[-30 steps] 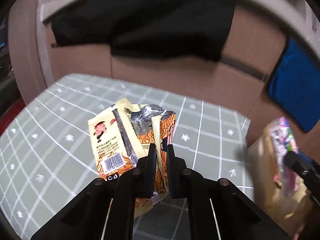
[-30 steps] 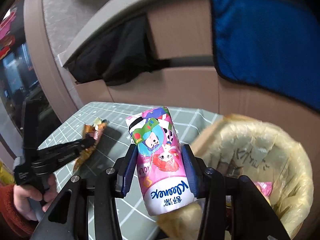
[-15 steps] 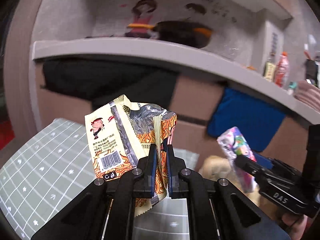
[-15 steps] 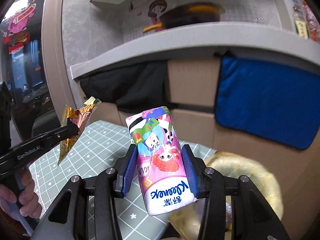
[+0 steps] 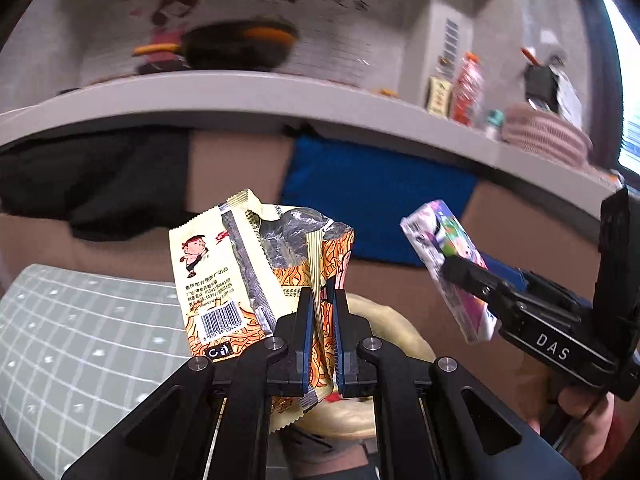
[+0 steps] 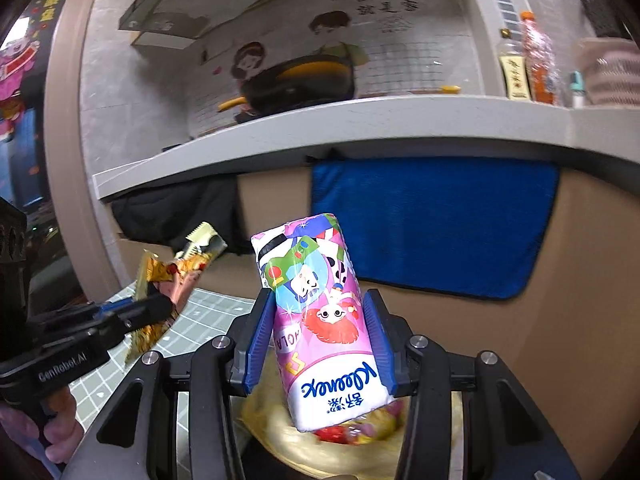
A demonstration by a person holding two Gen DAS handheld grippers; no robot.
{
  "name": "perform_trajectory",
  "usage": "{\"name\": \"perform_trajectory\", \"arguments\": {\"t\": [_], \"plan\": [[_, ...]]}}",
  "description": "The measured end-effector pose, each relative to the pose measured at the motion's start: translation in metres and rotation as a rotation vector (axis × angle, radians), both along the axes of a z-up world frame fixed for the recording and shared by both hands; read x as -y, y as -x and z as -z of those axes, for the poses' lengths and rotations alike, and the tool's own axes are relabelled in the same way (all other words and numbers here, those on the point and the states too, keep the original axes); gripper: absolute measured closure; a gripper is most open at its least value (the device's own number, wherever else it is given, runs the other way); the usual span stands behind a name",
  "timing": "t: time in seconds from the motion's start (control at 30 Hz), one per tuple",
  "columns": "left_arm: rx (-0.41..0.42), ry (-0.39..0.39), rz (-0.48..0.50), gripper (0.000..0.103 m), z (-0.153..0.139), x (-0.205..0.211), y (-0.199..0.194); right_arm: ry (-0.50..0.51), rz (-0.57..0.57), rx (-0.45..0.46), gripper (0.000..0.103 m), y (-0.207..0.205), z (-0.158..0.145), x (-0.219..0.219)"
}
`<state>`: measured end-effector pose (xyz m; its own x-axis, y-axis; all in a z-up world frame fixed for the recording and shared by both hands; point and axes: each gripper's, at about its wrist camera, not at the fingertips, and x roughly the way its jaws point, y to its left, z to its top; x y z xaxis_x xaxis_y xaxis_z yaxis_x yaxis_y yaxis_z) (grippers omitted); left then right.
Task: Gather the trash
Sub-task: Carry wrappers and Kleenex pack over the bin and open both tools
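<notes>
Lifted clear of the green gridded desk (image 5: 80, 344) within the last second: both pieces of trash, now carried in the air rather than low over the mat. Left tongs (image 5: 320, 320) clamped on a torn yellow-and-orange snack wrapper (image 5: 240, 276), pinched nearly flat between the blue pads. Right tongs (image 6: 318, 344) closed on a pink tissue pack (image 6: 320, 320), held upright and gripped across its sides. Below and just beyond the near fingers, a bin lined with a yellow bag (image 6: 344, 440), some bright scraps already inside. Judged from this: pickup finished for both items, drop still to come, with the tissue pack seemingly closer above the opening than the wrapper.

Behind, a brown cabinet front with a blue towel (image 6: 432, 224) and a black cloth (image 5: 92, 184) hanging from a grey counter (image 6: 360, 120); a dark pan (image 6: 300, 80) and bottles (image 6: 536, 60) on top. No obstruction visible over the bin; the main hazard likely the two tools crowding each other at its mouth, or the light wrapper clinging to the pads.
</notes>
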<state>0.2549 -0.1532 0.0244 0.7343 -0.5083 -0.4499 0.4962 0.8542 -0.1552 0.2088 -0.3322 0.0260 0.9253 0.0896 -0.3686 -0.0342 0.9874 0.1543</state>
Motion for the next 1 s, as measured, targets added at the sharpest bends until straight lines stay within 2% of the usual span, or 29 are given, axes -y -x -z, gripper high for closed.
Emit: {"name": "perform_trajectory", "arguments": {"t": [0.13,0.5,0.7,0.8,1.0], "plan": [[-0.075,-0.011,0.042,0.094,0.021,0.027,-0.020,-0.036,0.019,-0.038,0.061,-0.014,0.018,0.021],[-0.362,-0.022,0.133,0.094,0.107,0.067,-0.091,-0.186,0.058,-0.207,0.061,-0.073,0.097,0.073],[-0.550,-0.010,0.180,0.094,0.151,0.077,-0.112,-0.190,0.060,-0.254,0.061,-0.088,0.118,0.080],[-0.581,-0.017,0.193,0.094,0.163,0.081,-0.114,-0.196,0.063,-0.270,0.061,-0.093,0.125,0.080],[-0.539,-0.014,0.240,0.091,0.154,0.084,-0.109,-0.193,0.060,-0.300,0.061,-0.100,0.134,0.076]]}}
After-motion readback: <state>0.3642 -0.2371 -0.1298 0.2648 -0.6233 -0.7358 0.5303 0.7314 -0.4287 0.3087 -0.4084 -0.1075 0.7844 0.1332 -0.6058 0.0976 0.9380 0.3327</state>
